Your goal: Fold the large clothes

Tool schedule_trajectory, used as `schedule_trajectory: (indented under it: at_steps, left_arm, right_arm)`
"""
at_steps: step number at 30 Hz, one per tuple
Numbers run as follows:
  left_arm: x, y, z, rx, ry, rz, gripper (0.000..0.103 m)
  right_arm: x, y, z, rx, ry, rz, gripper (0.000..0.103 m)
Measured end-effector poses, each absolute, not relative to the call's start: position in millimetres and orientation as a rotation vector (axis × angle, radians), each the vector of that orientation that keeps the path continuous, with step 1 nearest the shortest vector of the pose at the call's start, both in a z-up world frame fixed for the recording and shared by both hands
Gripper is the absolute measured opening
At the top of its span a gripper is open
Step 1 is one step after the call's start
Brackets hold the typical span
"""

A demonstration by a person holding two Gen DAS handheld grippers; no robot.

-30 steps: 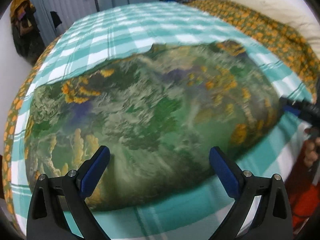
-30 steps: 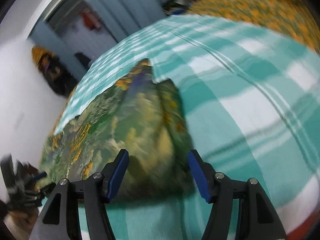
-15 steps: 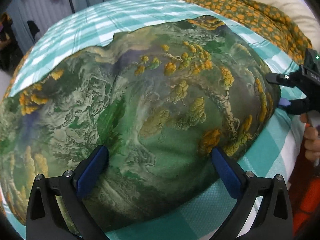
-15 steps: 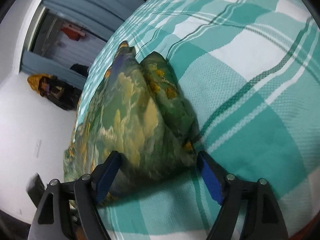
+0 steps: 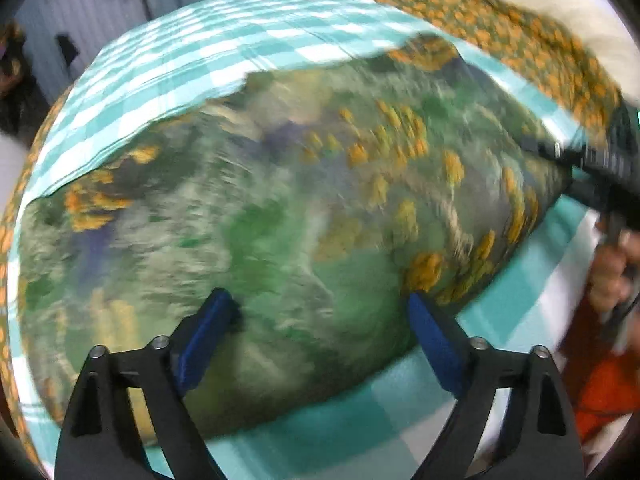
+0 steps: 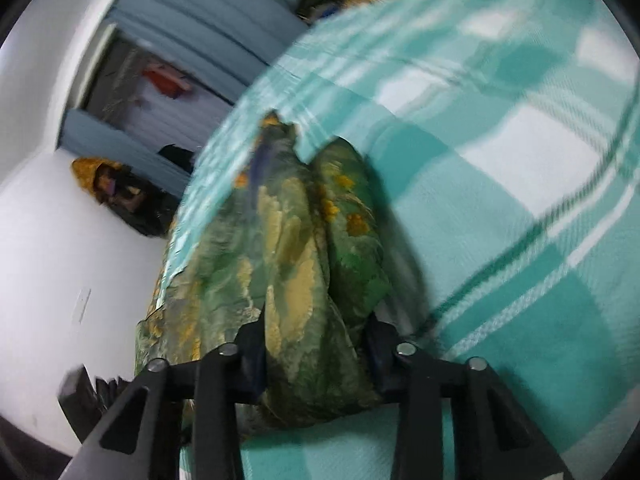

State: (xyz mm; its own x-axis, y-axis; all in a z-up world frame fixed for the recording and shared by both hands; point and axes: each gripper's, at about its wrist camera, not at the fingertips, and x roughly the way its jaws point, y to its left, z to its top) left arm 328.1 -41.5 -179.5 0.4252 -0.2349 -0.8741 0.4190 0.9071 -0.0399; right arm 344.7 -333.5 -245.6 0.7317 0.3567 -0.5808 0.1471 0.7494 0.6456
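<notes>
A large green garment [image 5: 288, 220] printed with orange and cream patches lies spread across a bed covered by a teal and white checked sheet [image 5: 224, 40]. It fills most of the left wrist view, its near edge close to the near side of the bed.

The left tongs [image 5: 320, 320] hover over the near part of the cloth with their blue pads spread wide. They have just been closing a little, with cloth lying below the gap, but the pads do not appear to press on it, though the picture is blurred.

At the right end of the garment, the right tongs [image 6: 312, 340] have just been closing and now pinch a thick bunched fold of the fabric between their pads; the cloth bulges above and below the grip. In the left wrist view the same tongs show at the far right, held by a hand [image 5: 612, 276].

An orange-flowered bedspread [image 5: 520, 40] lies along the far right of the bed.
</notes>
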Motion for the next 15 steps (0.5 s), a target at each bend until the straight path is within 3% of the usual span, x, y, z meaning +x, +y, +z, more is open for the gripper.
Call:
schedule_trajectory:
  at_steps: [7, 15]
  left_arm:
    - [356.0, -40.3, -70.5, 0.022, 0.976, -0.537, 0.095]
    - [370.2, -105.8, -47.1, 0.136, 1.017, -0.61, 0.095]
  right_arm:
    - [328.6, -268.0, -167.6, 0.358, 0.588, 0.21, 0.035]
    - [298.7, -162.6, -125.6, -0.024, 0.49, 0.361, 0.034]
